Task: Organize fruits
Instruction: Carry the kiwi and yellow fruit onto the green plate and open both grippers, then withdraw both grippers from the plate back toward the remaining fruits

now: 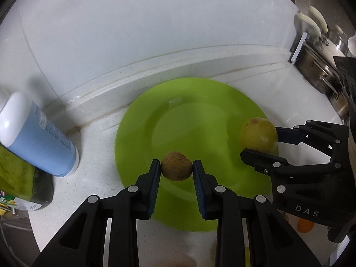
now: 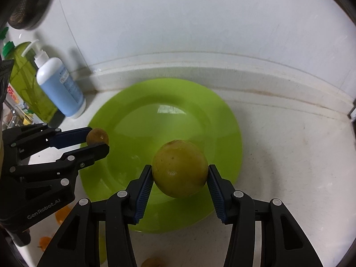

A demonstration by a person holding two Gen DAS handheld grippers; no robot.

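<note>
Plate (image 1: 138,120) bare — no fruit set down. Left gripper (image 1: 176,166) clamps small brown fruit (image 1: 176,165), right gripper (image 2: 180,173) clamps yellow-green fruit (image 2: 179,168), both above plate. Orange fruits (image 2: 61,215) on counter — unsorted.

A white counter (image 2: 289,166) carries everything — its back edge meets a white wall. A green plate (image 2: 138,120) sits near that back edge. Toward the back-left corner stand a blue pump bottle (image 2: 61,89) and a green bottle (image 2: 24,75) — just beside each other.
</note>
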